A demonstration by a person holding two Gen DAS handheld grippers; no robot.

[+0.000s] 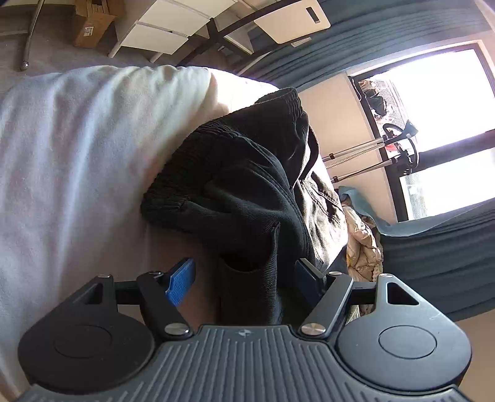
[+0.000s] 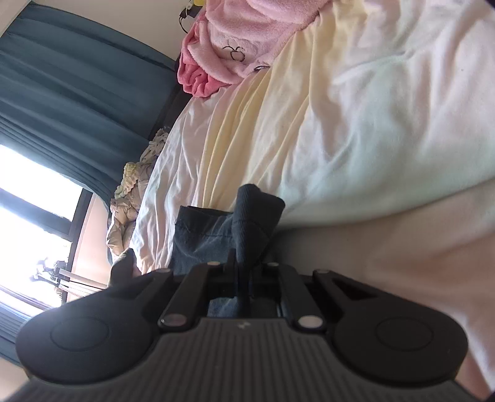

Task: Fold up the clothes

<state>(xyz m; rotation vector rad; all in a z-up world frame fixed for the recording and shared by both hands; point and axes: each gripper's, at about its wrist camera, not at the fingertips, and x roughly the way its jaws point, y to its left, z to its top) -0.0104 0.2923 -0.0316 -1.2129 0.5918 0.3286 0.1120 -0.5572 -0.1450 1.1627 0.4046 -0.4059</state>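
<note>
A black garment [image 1: 241, 173] with ribbed cuffs lies bunched on the white bed sheet [image 1: 77, 148]. In the left wrist view my left gripper [image 1: 244, 278] is open, its blue pads [image 1: 181, 281] set wide, and a fold of the black cloth hangs between them. In the right wrist view my right gripper [image 2: 244, 269] is shut on a ribbed dark edge of the garment [image 2: 253, 216], which sticks up from between the fingers. A blue denim piece [image 2: 201, 235] lies just behind it on the cream sheet [image 2: 340, 123].
A pink fleece garment [image 2: 235, 40] lies at the far end of the bed. Teal curtains [image 2: 62, 102] and a bright window [image 1: 448, 123] line the side. A beige quilted item [image 1: 362, 244] sits beside the bed. A cardboard box [image 1: 92, 24] and white furniture stand on the floor.
</note>
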